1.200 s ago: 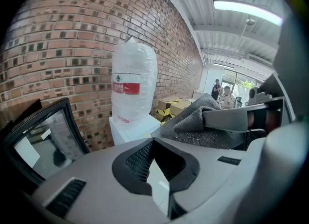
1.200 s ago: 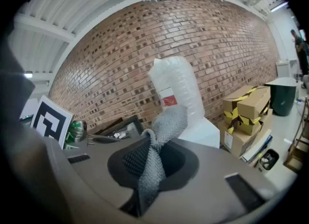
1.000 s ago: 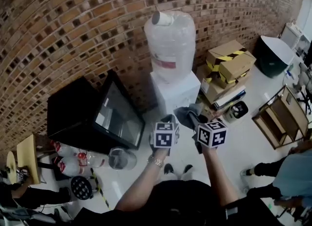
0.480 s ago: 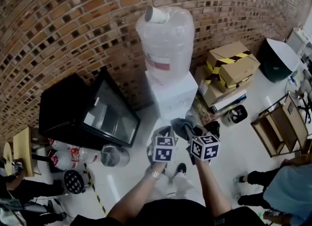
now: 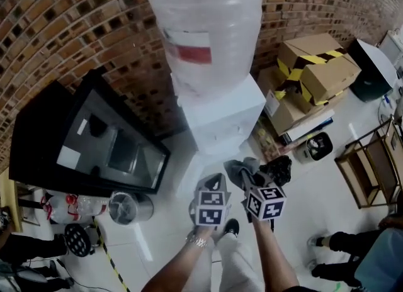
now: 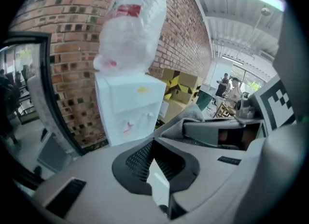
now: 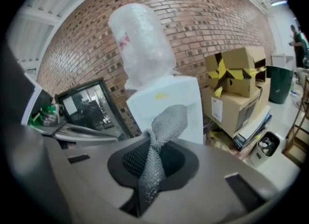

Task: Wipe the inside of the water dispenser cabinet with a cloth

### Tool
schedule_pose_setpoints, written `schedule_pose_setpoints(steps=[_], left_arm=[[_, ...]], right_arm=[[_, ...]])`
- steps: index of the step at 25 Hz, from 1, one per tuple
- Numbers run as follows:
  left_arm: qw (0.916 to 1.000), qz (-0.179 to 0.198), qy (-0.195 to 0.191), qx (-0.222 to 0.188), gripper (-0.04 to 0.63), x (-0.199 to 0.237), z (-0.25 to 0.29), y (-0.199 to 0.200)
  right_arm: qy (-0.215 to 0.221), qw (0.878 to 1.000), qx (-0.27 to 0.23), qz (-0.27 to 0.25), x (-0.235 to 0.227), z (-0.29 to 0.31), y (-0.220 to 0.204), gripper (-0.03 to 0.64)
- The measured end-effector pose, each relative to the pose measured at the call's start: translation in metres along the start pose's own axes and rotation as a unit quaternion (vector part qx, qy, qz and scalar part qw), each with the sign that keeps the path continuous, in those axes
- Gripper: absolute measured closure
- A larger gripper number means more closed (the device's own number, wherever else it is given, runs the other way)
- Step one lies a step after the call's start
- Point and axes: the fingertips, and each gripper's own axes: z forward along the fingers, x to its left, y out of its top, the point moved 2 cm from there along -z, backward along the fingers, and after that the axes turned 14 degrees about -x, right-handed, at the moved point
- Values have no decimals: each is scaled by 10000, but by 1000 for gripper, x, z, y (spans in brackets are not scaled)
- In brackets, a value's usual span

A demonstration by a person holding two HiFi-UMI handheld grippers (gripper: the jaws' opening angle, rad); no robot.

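Looking steeply down from the head view, a person holds two hand-held tools side by side in front of a white water dispenser (image 5: 220, 117) that stands against a brick wall (image 5: 75, 14), with a large clear water bottle (image 5: 201, 26) upended on top. The right tool (image 5: 250, 177) has its jaws clamped together on a grey mesh cloth (image 5: 241, 167). In the right gripper view the cloth (image 7: 157, 155) runs as a twisted strip between the dark pads and bunches out past the tips, in line with the dispenser's front panel. The cloth is near the dispenser but apart from it. The left tool (image 5: 214, 182) is just to the left of the right one. In the left gripper view its jaws stand slightly apart with only pale floor showing in the narrow gap, and the cloth (image 6: 193, 117) shows to its right. To the left of the dispenser is a black glass-door cabinet (image 5: 94, 140), with a metal pot (image 5: 129, 207) on the floor nearer the person. To the right are stacked cardboard boxes (image 5: 315, 73) with yellow and black tape.
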Motion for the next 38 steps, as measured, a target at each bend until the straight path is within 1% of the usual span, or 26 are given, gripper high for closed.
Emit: schedule_pose_setpoints(steps=[2,5,9,11,13,15,17,19,21,23,26,28,30,32,35,38], left_arm=[[9999,122,28,45,594,15,28,-52],[9991,414,18,103,594,45,67,-127],[9988,482,41,16,594,78,111,-206],[9985,538,-3,-77,594,87,133,-239],[9980,581,-80,-223,594,94,154,-264],[9974,608,-164,-347,594,100,171,-287],[9969,650,-244,-379,594,106,184,-310],[9970,599,-311,-374,594,112,192,-321],[9976,475,-207,-465,594,118,194,-317],[9979,361,-57,-540,594,120,192,-310],[9988,256,-28,-424,594,116,188,-315],[9988,308,-5,-380,594,118,188,-319],[9986,369,27,-383,594,122,190,-321],[9983,413,55,-398,594,125,193,-322],[9982,480,128,-345,594,132,194,-327],[9978,594,189,-211,594,141,193,-335]], right_arm=[[-6,10000,17,-78,-23,34,-56,588],[-107,9997,2,-196,-62,80,-134,588],[-202,9990,-30,-404,-119,135,-225,587],[-151,9988,-79,-463,-143,166,-264,587],[-53,9983,-184,-556,-162,201,-294,588],[86,9978,-289,-586,-172,232,-319,586],[250,9973,-338,-602,-173,258,-343,586],[421,9963,-309,-682,-171,280,-360,588],[513,9948,-236,-843,-171,297,-368,587],[540,9932,-199,-1009,-169,311,-365,586],[699,9909,-368,-1092,-156,324,-350,587],[805,9883,-580,-1157,-149,335,-345,586],[860,9868,-659,-1204,-146,349,-350,586],[820,9879,-603,-1169,-148,364,-362,586],[746,9915,-514,-931,-147,378,-376,586],[865,9928,-316,-766,-137,388,-393,586]])
